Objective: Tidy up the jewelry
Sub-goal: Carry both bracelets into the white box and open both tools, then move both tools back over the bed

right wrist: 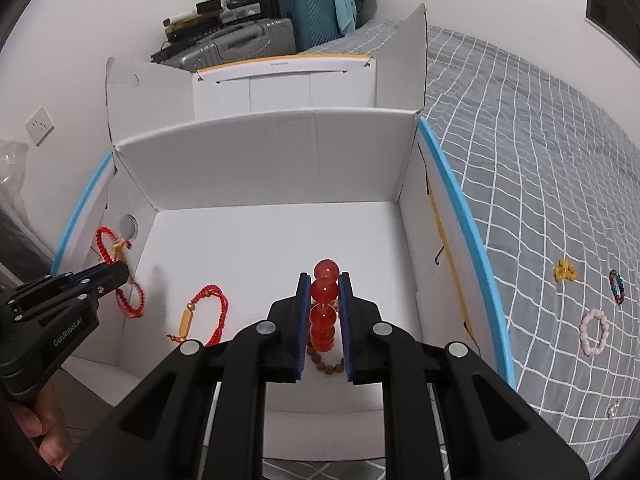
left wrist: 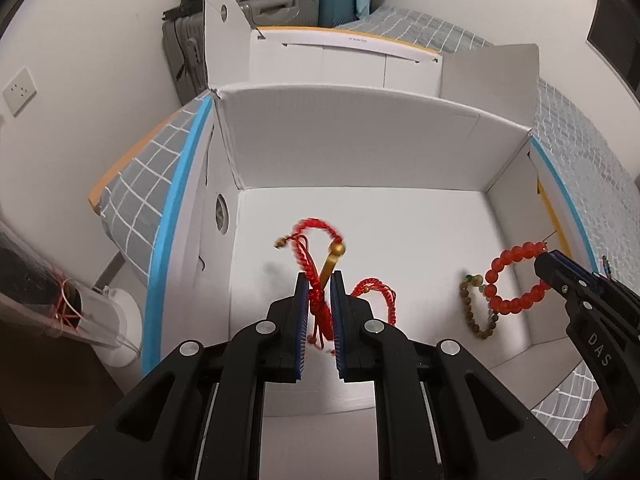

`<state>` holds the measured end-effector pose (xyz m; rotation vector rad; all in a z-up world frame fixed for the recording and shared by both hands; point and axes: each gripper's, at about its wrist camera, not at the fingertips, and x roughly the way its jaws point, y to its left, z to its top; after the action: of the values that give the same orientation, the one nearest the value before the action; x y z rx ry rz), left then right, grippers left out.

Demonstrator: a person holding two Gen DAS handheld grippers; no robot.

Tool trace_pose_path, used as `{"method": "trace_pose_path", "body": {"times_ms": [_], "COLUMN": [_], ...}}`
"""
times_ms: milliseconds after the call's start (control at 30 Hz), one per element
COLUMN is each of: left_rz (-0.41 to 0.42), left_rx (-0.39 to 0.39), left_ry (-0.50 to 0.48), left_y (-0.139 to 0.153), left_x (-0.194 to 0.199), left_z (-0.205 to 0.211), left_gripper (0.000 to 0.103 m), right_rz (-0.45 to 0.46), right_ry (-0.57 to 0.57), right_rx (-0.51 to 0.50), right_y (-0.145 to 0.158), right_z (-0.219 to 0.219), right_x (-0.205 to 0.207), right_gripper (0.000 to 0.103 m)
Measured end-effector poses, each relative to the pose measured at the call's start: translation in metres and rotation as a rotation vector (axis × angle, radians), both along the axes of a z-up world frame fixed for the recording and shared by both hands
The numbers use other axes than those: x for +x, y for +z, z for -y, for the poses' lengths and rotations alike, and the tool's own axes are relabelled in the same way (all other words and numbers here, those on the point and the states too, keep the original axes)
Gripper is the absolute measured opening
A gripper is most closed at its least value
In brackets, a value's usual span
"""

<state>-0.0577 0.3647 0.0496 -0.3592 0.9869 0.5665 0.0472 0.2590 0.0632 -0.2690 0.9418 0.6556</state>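
My left gripper pinches a red braided cord bracelet with a gold tube and bead, hanging above the floor of the open white box. My right gripper clamps a bracelet of glossy red round beads over the box's right side. Both tongs tilt steeply down into the box, above a second red cord bracelet and a brown bead strand on its floor.

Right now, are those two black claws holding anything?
Left gripper pinches a red braided cord bracelet by its cord; right gripper clamps a red bead bracelet's beads.
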Motion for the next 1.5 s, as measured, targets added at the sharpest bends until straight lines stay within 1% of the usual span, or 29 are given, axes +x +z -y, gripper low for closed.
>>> {"method": "trace_pose_path", "body": {"times_ms": [233, 300, 333, 367, 400, 467, 500, 533, 600, 633, 667, 700, 733, 800, 900, 967, 1067, 1167, 1300, 1433, 1500], "left_rz": [-0.008, -0.01, -0.01, -0.01, -0.009, 0.004, 0.015, 0.02, 0.037, 0.049, 0.056, 0.062, 0.074, 0.09, 0.117, 0.135, 0.153, 0.171, 0.19, 0.202, 0.223], "left_rx": [-0.001, -0.005, -0.005, -0.005, -0.005, -0.002, 0.01, 0.019, 0.034, 0.045, 0.054, 0.066, 0.079, 0.089, 0.101, 0.117, 0.131, 0.126, 0.115, 0.113, 0.107], "left_ry": [-0.005, -0.001, 0.001, 0.002, 0.002, 0.008, 0.012, 0.018, 0.024, 0.025, 0.024, 0.023, 0.02, 0.016, -0.005, -0.019, -0.054, -0.09, -0.133, -0.198, -0.23], "left_y": [-0.004, -0.005, -0.005, -0.005, -0.004, 0.0, 0.004, 0.007, 0.013, 0.017, 0.02, 0.024, 0.028, 0.033, 0.04, 0.045, 0.051, 0.055, 0.059, 0.059, 0.059], "left_x": [0.003, 0.003, 0.003, 0.002, 0.001, -0.001, -0.003, -0.004, -0.007, -0.008, -0.009, -0.009, -0.01, -0.009, -0.007, -0.003, 0.007, 0.019, 0.036, 0.055, 0.063], "left_z": [0.0, 0.001, 0.001, 0.001, 0.001, 0.003, 0.004, 0.006, 0.008, 0.011, 0.013, 0.016, 0.02, 0.026, 0.041, 0.053, 0.075, 0.095, 0.122, 0.158, 0.178], "left_gripper": [0.011, 0.012, 0.013, 0.014, 0.024, 0.038, 0.045, 0.049, 0.063, 0.066, 0.073, 0.077, 0.079, 0.089, 0.095, 0.097, 0.097, 0.097, 0.097, 0.097, 0.097], "right_rz": [-0.005, 0.0, 0.003, 0.004, 0.005, 0.019, 0.028, 0.036, 0.05, 0.055, 0.065, 0.078, 0.086, 0.109, 0.132, 0.15, 0.168, 0.192, 0.201, 0.206, 0.213], "right_ry": [0.01, 0.007, 0.006, 0.004, 0.002, -0.005, -0.007, -0.011, -0.02, -0.026, -0.035, -0.049, -0.056, -0.073, -0.108, -0.133, -0.163, -0.201, -0.248, -0.305, -0.327], "right_rx": [-0.006, 0.009, 0.013, 0.017, 0.025, 0.036, 0.036, 0.041, 0.051, 0.053, 0.055, 0.059, 0.062, 0.075, 0.083, 0.082, 0.075, 0.067, 0.065, 0.064, 0.073], "right_y": [-0.006, -0.005, -0.004, -0.002, 0.0, 0.006, 0.01, 0.013, 0.019, 0.022, 0.026, 0.03, 0.032, 0.039, 0.047, 0.051, 0.056, 0.06, 0.062, 0.061, 0.061], "right_z": [0.001, 0.002, 0.0, 0.001, 0.002, 0.006, 0.008, 0.011, 0.018, 0.02, 0.026, 0.033, 0.037, 0.053, 0.077, 0.096, 0.121, 0.148, 0.186, 0.224, 0.243], "right_x": [-0.002, -0.002, -0.002, -0.002, -0.003, -0.004, -0.005, -0.006, -0.006, -0.006, -0.006, -0.006, -0.006, -0.006, -0.004, -0.003, -0.001, 0.0, 0.003, 0.009, 0.012], "right_gripper": [0.013, 0.015, 0.017, 0.027, 0.037, 0.041, 0.048, 0.052, 0.064, 0.067, 0.074, 0.08, 0.083, 0.091, 0.095, 0.096, 0.096, 0.096, 0.096, 0.096, 0.096]}}
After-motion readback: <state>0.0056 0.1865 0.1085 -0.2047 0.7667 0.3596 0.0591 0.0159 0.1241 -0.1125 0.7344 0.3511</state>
